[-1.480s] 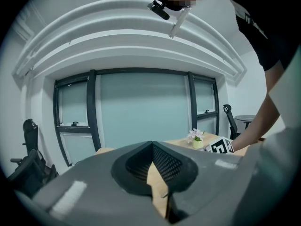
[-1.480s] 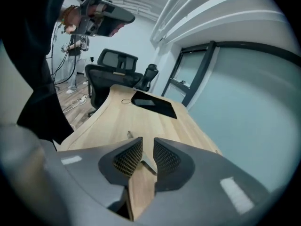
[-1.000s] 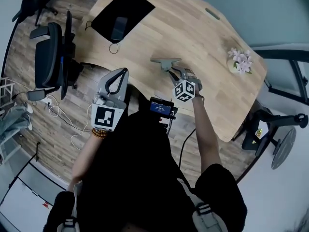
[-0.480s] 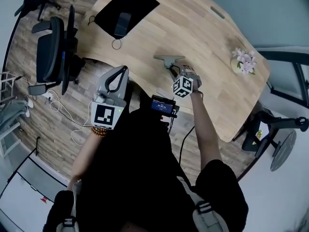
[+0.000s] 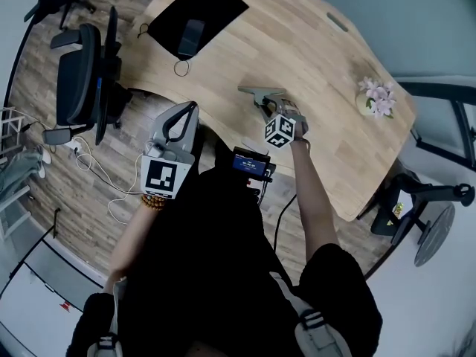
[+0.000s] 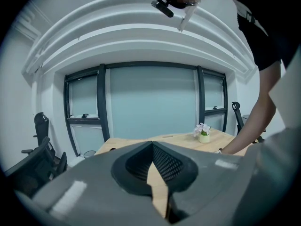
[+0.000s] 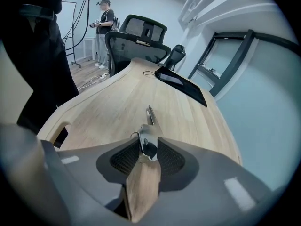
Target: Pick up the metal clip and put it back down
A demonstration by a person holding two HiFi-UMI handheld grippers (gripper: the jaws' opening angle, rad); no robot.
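Note:
The metal clip (image 7: 147, 140) lies on the wooden table (image 7: 113, 107), a silver spring clip with its long handle pointing away from me. My right gripper (image 7: 148, 147) points steeply down at it. Its jaws have just been opening and stand open, one on either side of the clip's body. In the head view the right gripper (image 5: 262, 97) is over the near middle of the table (image 5: 312, 65) and hides the clip. My left gripper (image 5: 190, 110) hovers by the table's near edge, shut and empty; its fingertips (image 6: 151, 147) meet.
A black mat (image 5: 197, 17) with a phone on it lies at the far left of the table, a small ring (image 5: 182, 68) beside it. A flower pot (image 5: 374, 95) stands at the right. Office chairs (image 5: 82, 88) stand left of the table. A person (image 7: 104, 22) stands far off.
My right gripper has sunk a little toward the tabletop. The left gripper has stayed where it was.

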